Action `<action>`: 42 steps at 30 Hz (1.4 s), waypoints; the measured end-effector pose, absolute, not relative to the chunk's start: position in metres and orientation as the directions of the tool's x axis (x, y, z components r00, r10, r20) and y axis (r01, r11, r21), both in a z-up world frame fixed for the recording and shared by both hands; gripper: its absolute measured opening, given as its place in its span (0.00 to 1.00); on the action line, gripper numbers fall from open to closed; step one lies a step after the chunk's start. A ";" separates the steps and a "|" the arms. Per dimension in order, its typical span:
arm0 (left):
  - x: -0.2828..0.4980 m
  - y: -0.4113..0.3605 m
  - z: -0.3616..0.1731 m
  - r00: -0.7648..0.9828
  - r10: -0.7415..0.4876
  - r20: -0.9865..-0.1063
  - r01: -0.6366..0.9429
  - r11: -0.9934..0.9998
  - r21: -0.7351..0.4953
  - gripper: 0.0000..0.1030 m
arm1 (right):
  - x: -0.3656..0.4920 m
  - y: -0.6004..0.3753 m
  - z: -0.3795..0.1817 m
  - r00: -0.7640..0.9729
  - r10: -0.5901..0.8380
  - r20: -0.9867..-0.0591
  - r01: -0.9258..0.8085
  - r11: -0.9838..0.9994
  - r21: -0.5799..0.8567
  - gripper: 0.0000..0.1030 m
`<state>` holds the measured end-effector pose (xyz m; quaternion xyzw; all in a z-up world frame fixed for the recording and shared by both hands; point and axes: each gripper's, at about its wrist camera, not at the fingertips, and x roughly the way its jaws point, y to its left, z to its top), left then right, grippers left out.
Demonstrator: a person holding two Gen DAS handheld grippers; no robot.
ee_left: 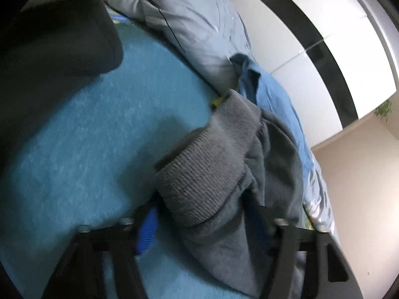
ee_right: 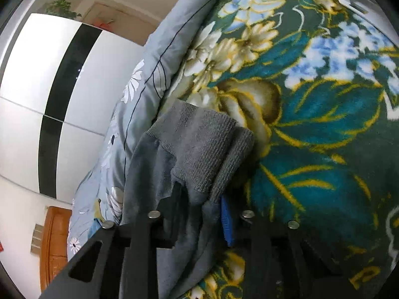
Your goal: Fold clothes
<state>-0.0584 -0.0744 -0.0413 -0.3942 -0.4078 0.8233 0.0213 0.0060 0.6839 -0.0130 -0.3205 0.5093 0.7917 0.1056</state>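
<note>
Grey garment (ee_left: 224, 174), ribbed cuff edges uppermost, pinched at one end by the left gripper (ee_left: 199, 229) and at the other by the right gripper (ee_right: 199, 211); blue pads (ee_right: 227, 224) press the cloth. Blanket (ee_right: 311, 124), floral, lies beneath, with open blue pile (ee_left: 87, 137) left of the cuff. Duvet (ee_left: 199, 30) bounds the far edge; blue shirt (ee_left: 271, 92) beside it. Wardrobe (ee_right: 37, 99) beyond.
</note>
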 end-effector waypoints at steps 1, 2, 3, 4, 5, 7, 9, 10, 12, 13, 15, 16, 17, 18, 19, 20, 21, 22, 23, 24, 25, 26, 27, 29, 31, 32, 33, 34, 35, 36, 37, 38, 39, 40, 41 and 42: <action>-0.060 -0.076 -0.042 -0.697 0.353 -0.624 0.288 -0.659 -0.695 0.41 | 0.005 0.682 -0.007 -0.777 -0.160 -0.609 -0.482 -0.470 0.739 0.19; -0.062 -0.077 -0.043 -0.706 0.350 -0.616 0.290 -0.651 -0.701 0.34 | 0.004 0.680 -0.001 -0.782 -0.162 -0.601 -0.468 -0.483 0.740 0.19; -0.064 -0.077 -0.039 -0.714 0.347 -0.609 0.286 -0.649 -0.705 0.28 | 0.003 0.678 0.005 -0.787 -0.165 -0.594 -0.455 -0.495 0.740 0.18; -0.066 -0.076 -0.029 -0.723 0.341 -0.602 0.274 -0.657 -0.702 0.24 | 0.004 0.676 0.015 -0.800 -0.171 -0.574 -0.429 -0.505 0.749 0.17; -0.067 -0.074 -0.015 -0.738 0.335 -0.586 0.252 -0.669 -0.700 0.23 | 0.007 0.675 0.027 -0.817 -0.179 -0.549 -0.398 -0.514 0.760 0.17; -0.060 -0.073 0.017 -0.776 0.341 -0.531 0.185 -0.681 -0.708 0.18 | 0.017 0.674 0.043 -0.834 -0.192 -0.517 -0.355 -0.530 0.770 0.16; -0.044 -0.076 0.047 -0.801 0.366 -0.474 0.107 -0.691 -0.715 0.18 | 0.039 0.677 0.044 -0.828 -0.201 -0.524 -0.350 -0.545 0.762 0.16; -0.035 -0.078 0.059 -0.808 0.369 -0.460 0.078 -0.706 -0.704 0.18 | 0.050 0.679 0.044 -0.825 -0.205 -0.527 -0.346 -0.553 0.758 0.16; -0.015 -0.083 0.061 -0.799 0.357 -0.485 0.071 -0.744 -0.664 0.18 | 0.073 0.682 0.045 -0.818 -0.214 -0.534 -0.340 -0.568 0.749 0.16; -0.008 -0.089 0.054 -0.780 0.354 -0.515 0.091 -0.751 -0.655 0.18 | 0.084 0.684 0.045 -0.815 -0.218 -0.537 -0.337 -0.576 0.745 0.16; 0.000 -0.099 0.030 -0.741 0.372 -0.559 0.135 -0.733 -0.667 0.18 | 0.101 0.688 0.038 -0.795 -0.225 -0.563 -0.354 -0.583 0.732 0.16; 0.003 -0.104 0.016 -0.722 0.380 -0.579 0.161 -0.721 -0.674 0.18 | 0.108 0.691 0.021 -0.759 -0.228 -0.609 -0.403 -0.570 0.716 0.16; 0.007 -0.107 0.005 -0.706 0.385 -0.594 0.183 -0.711 -0.679 0.18 | 0.113 0.693 0.008 -0.734 -0.234 -0.638 -0.437 -0.555 0.707 0.16; 0.010 -0.107 -0.001 -0.702 0.379 -0.603 0.188 -0.717 -0.671 0.18 | 0.118 0.693 -0.001 -0.719 -0.238 -0.654 -0.457 -0.547 0.701 0.16; 0.013 -0.104 -0.001 -0.704 0.367 -0.608 0.185 -0.732 -0.656 0.18 | 0.123 0.694 -0.005 -0.719 -0.238 -0.653 -0.464 -0.535 0.706 0.16; 0.015 -0.103 0.002 -0.706 0.365 -0.608 0.181 -0.736 -0.652 0.18 | 0.128 0.694 -0.007 -0.727 -0.237 -0.645 -0.466 -0.520 0.716 0.16; 0.019 -0.103 0.007 -0.711 0.378 -0.593 0.168 -0.728 -0.665 0.18 | 0.134 0.695 -0.009 -0.734 -0.236 -0.637 -0.468 -0.505 0.725 0.16; 0.022 -0.104 0.012 -0.719 0.391 -0.574 0.151 -0.719 -0.679 0.18 | 0.138 0.695 -0.006 -0.748 -0.236 -0.621 -0.457 -0.495 0.739 0.16; 0.019 -0.104 0.017 -0.724 0.396 -0.565 0.139 -0.718 -0.682 0.18 | 0.141 0.694 -0.001 -0.762 -0.233 -0.604 -0.442 -0.496 0.748 0.16; 0.016 -0.103 0.021 -0.728 0.401 -0.557 0.125 -0.721 -0.682 0.18 | 0.144 0.691 0.006 -0.776 -0.227 -0.589 -0.426 -0.499 0.754 0.16; 0.019 -0.101 0.026 -0.731 0.403 -0.550 0.107 -0.729 -0.677 0.18 | 0.147 0.687 0.014 -0.789 -0.216 -0.576 -0.411 -0.512 0.754 0.16; 0.020 -0.099 0.027 -0.731 0.403 -0.551 0.099 -0.736 -0.670 0.18 | 0.148 0.685 0.018 -0.788 -0.200 -0.582 -0.410 -0.534 0.739 0.16; 0.019 -0.099 0.024 -0.725 0.402 -0.559 0.104 -0.740 -0.665 0.18 | 0.148 0.683 0.021 -0.782 -0.183 -0.595 -0.416 -0.558 0.718 0.16; 0.017 -0.101 0.006 -0.691 0.398 -0.604 0.151 -0.738 -0.658 0.18 | 0.145 0.681 0.014 -0.742 -0.166 -0.649 -0.454 -0.587 0.670 0.16; 0.014 -0.103 -0.008 -0.665 0.401 -0.630 0.180 -0.733 -0.656 0.20 | 0.143 0.679 0.005 -0.701 -0.153 -0.696 -0.487 -0.609 0.625 0.16; 0.016 -0.101 -0.009 -0.664 0.393 -0.636 0.176 -0.744 -0.644 0.20 | 0.141 0.679 0.003 -0.693 -0.152 -0.705 -0.491 -0.616 0.616 0.16; 0.017 -0.099 -0.010 -0.662 0.388 -0.642 0.169 -0.757 -0.632 0.22 | 0.142 0.679 0.002 -0.689 -0.150 -0.709 -0.490 -0.624 0.608 0.16; 0.019 -0.099 -0.008 -0.658 0.387 -0.646 0.163 -0.764 -0.624 0.24 | 0.142 0.679 0.002 -0.683 -0.148 -0.715 -0.490 -0.633 0.599 0.16; 0.022 -0.099 -0.007 -0.654 0.391 -0.647 0.159 -0.766 -0.624 0.24 | 0.141 0.679 0.002 -0.676 -0.145 -0.722 -0.493 -0.640 0.589 0.16; 0.026 -0.100 -0.005 -0.650 0.395 -0.649 0.155 -0.767 -0.623 0.24 | 0.140 0.678 0.003 -0.667 -0.140 -0.732 -0.495 -0.651 0.575 0.17; 0.029 -0.100 -0.004 -0.645 0.399 -0.651 0.151 -0.769 -0.621 0.27 | 0.140 0.676 0.004 -0.657 -0.133 -0.742 -0.498 -0.663 0.559 0.18; 0.027 -0.099 -0.003 -0.639 0.399 -0.658 0.150 -0.774 -0.615 0.30 | 0.142 0.675 0.006 -0.650 -0.126 -0.750 -0.500 -0.672 0.546 0.18; 0.024 -0.098 -0.004 -0.631 0.395 -0.668 0.149 -0.783 -0.604 0.34 | 0.144 0.672 0.010 -0.643 -0.114 -0.758 -0.503 -0.684 0.529 0.20; 0.024 -0.098 -0.004 -0.621 0.385 -0.683 0.151 -0.796 -0.586 0.36 | 0.146 0.669 0.014 -0.635 -0.099 -0.766 -0.506 -0.696 0.509 0.25; 0.029 -0.098 -0.003 -0.606 0.367 -0.706 0.157 -0.815 -0.558 0.42 | 0.149 0.664 0.021 -0.625 -0.072 -0.777 -0.511 -0.715 0.477 0.27; 0.034 -0.099 0.000 -0.593 0.351 -0.725 0.161 -0.831 -0.533 0.47 | 0.152 0.658 0.028 -0.615 -0.038 -0.788 -0.516 -0.737 0.438 0.29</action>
